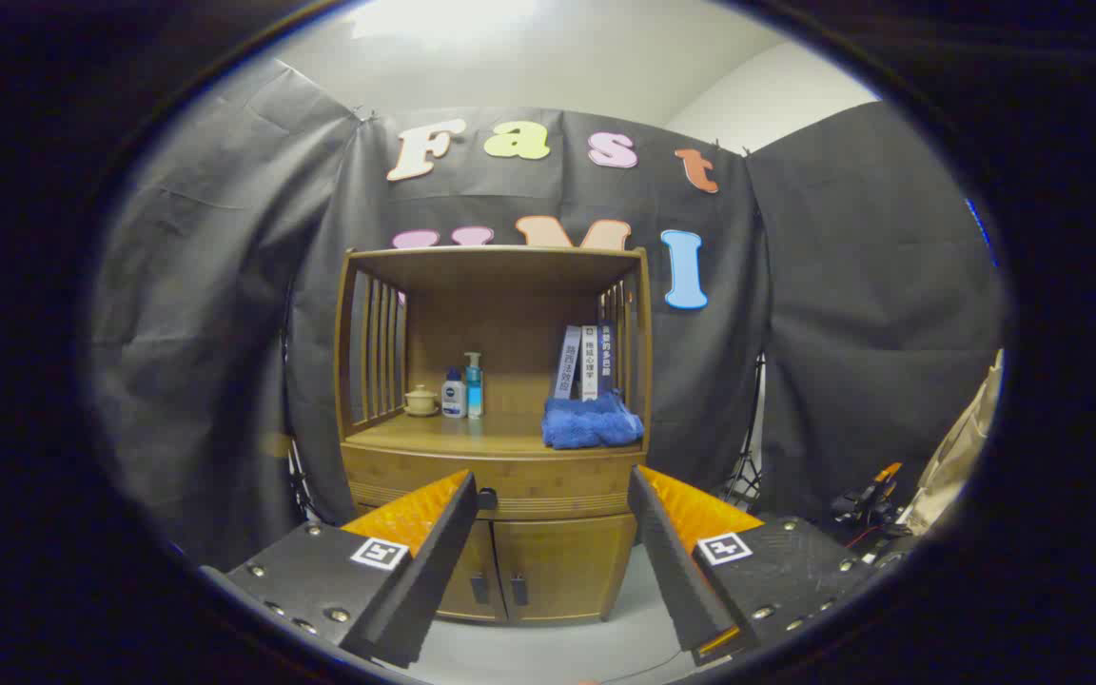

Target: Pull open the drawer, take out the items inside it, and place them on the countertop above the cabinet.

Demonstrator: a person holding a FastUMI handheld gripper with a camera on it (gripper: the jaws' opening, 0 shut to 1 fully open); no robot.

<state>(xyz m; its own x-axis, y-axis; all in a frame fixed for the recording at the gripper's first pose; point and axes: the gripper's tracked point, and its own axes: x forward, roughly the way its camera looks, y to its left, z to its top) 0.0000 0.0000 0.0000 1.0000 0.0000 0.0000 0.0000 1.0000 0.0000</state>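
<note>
A wooden cabinet stands ahead against the booth's black wall. Its drawer is closed under the countertop, with a dark knob showing beside my left finger. My gripper hangs some way in front of the cabinet, open, nothing between its fingers; the drawer front shows in the gap. The drawer's contents are hidden.
On the countertop stand a small lidded cup, a white bottle, a blue pump bottle, three upright books and a blue cloth. Two cabinet doors sit below the drawer. Gear and cables lie on the floor at right.
</note>
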